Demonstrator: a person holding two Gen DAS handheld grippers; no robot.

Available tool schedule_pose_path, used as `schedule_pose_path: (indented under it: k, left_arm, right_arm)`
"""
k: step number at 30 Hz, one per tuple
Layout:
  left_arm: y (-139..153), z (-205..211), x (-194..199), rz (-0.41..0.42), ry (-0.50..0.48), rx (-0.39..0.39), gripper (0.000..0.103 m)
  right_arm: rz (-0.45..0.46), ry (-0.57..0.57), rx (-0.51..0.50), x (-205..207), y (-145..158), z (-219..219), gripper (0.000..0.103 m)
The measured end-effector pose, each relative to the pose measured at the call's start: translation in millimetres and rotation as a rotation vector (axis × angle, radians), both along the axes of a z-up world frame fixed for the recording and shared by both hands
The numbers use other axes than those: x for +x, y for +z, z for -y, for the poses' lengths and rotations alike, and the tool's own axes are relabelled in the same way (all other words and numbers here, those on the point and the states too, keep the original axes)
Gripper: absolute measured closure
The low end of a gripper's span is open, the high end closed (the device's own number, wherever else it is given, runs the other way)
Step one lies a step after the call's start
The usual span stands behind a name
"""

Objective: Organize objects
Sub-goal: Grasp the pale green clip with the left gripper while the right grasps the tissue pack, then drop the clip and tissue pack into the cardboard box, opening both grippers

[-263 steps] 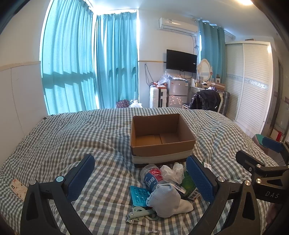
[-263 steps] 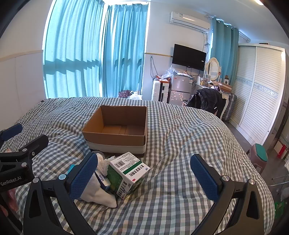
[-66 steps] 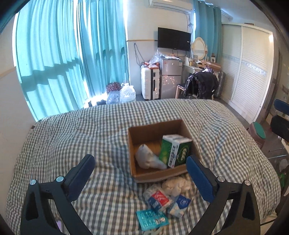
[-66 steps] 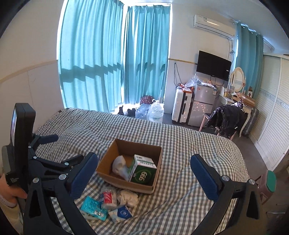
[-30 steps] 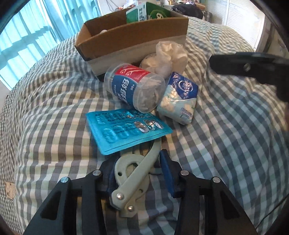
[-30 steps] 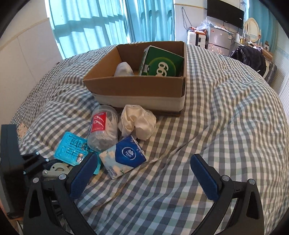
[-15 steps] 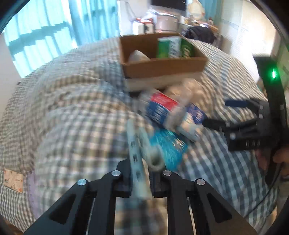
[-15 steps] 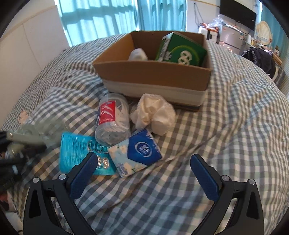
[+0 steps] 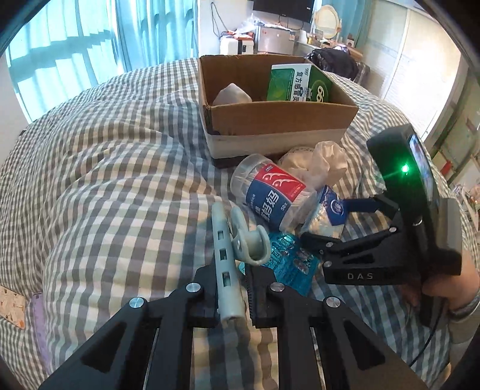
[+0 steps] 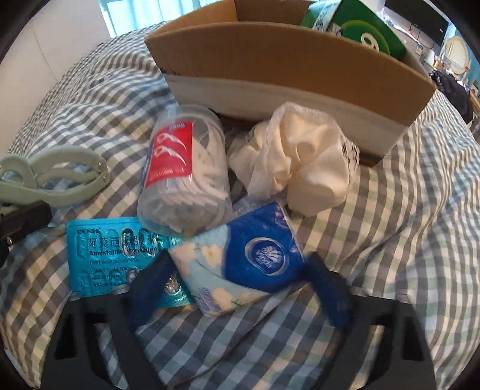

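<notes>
Overhead of the checked bed (image 9: pixel 114 186), left claw (image 9: pixel 232 288) pinched tight on the pale green clip (image 9: pixel 228 255), held clear of the bedding. Right claw (image 10: pixel 237 288) spread wide, fingers blurred, straddling the blue tissue pack (image 10: pixel 240 258); contact not discernible. Floss-pick jar (image 10: pixel 186 174), teal pill blister (image 10: pixel 114 255) and crumpled cloth (image 10: pixel 297 162) lie against the cardboard box (image 10: pixel 285 57), whose contents are largely hidden from the right camera.

Teal curtains (image 9: pixel 156 33), television (image 9: pixel 283 7), checked bedspread (image 9: pixel 120 168)
</notes>
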State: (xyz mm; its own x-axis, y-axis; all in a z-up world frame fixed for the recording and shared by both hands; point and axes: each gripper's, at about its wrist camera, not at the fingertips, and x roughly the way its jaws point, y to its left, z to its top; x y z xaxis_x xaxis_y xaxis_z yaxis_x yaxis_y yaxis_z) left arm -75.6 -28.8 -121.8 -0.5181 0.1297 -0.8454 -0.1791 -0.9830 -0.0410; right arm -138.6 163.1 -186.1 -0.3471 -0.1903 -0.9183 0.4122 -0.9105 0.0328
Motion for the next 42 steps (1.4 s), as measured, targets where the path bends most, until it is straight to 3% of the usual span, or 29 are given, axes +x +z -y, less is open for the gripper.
schedule_pose_path:
  k: [7,27,31,34,42]
  left_arm:
    - [8.3,-3.8,9.4,-0.015,0.000,0.012,0.090]
    - [78.5,-18.4,52.4,-0.154,-0.033,0.031,0.091]
    - [105.4,-17.6,43.0,-0.191,-0.052,0.065,0.091]
    - [124.9,-20.0,28.6,-0.217,-0.054,0.046,0.091]
    - [172.7,-22.0,-27.0,-0.277,-0.066,0.065,0.091]
  right_arm:
    - [-0.066,-0.002,-0.012,17.9,21.3,-4.9,0.018]
    - [-0.296,-0.020,-0.050,92.5,141.5,-30.6,0.018]
    - [-0.355,-0.020,-0.060,95.4,175.7,-32.0,0.018]
    - [-0.395,-0.021,-0.070,93.9,202.9,-35.3,0.018]
    - [-0.473,-0.033,-0.101,55.3,261.8,-35.6,0.018]
